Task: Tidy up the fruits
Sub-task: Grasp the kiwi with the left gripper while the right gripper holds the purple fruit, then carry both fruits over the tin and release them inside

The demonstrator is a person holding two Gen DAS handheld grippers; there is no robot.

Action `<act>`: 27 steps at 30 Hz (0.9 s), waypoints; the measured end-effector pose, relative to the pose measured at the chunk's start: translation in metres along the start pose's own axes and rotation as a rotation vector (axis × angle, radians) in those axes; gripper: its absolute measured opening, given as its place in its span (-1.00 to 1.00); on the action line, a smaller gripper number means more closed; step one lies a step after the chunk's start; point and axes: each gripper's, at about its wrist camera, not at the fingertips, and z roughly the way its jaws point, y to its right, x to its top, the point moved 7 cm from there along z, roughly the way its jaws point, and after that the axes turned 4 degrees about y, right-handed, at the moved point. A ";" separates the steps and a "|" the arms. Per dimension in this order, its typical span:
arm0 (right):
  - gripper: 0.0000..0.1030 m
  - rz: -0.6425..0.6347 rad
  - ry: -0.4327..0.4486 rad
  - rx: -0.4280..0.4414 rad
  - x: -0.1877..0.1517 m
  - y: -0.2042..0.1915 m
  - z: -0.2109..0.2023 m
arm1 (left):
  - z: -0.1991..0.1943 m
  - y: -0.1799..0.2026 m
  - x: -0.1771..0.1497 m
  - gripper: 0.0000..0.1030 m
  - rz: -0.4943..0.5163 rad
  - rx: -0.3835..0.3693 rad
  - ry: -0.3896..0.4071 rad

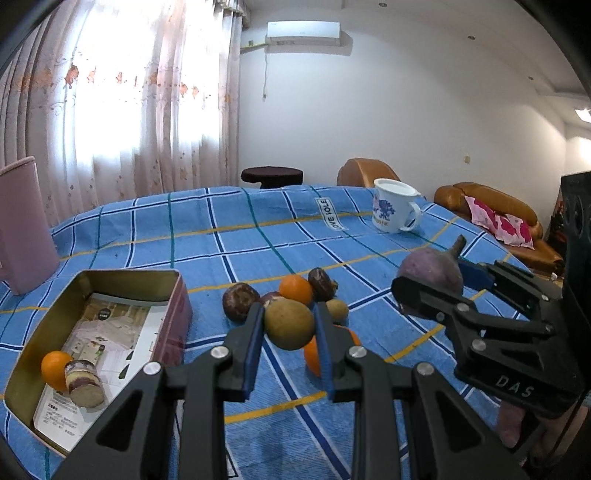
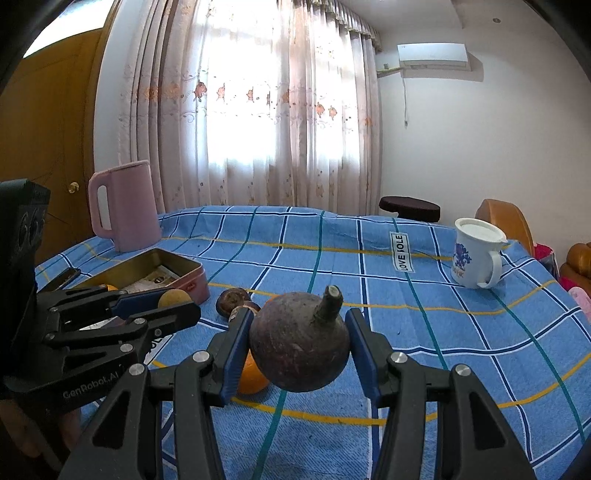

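- Daylight glows through sheer curtains (image 2: 258, 110) embroidered with orange flowers.
- White walls carry an air conditioner (image 1: 303, 32) high up, its cord hanging down.
- A wooden door (image 2: 48, 122) stands left of the curtains.
- Beyond the table's blue checked cloth (image 1: 258, 236) stand a dark round stool (image 1: 272, 175) and a tan leather sofa (image 1: 491, 206) with a pink cushion (image 1: 498, 221).

Right hand-held gripper (image 2: 299, 347) clamping purple stemmed fruit (image 2: 299, 350), blue checked tablecloth (image 2: 461, 339)
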 end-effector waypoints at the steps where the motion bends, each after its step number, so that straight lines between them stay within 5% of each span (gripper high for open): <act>1: 0.03 0.000 0.002 -0.001 0.000 0.000 0.000 | -0.001 0.000 0.000 -0.45 0.002 0.002 0.003; 14: 0.03 -0.024 0.039 0.004 0.004 -0.005 -0.007 | -0.013 -0.003 0.003 -0.45 0.007 0.022 0.052; 27: 0.03 -0.062 0.016 0.113 0.024 -0.048 0.015 | -0.021 -0.054 -0.002 -0.45 -0.070 0.081 0.019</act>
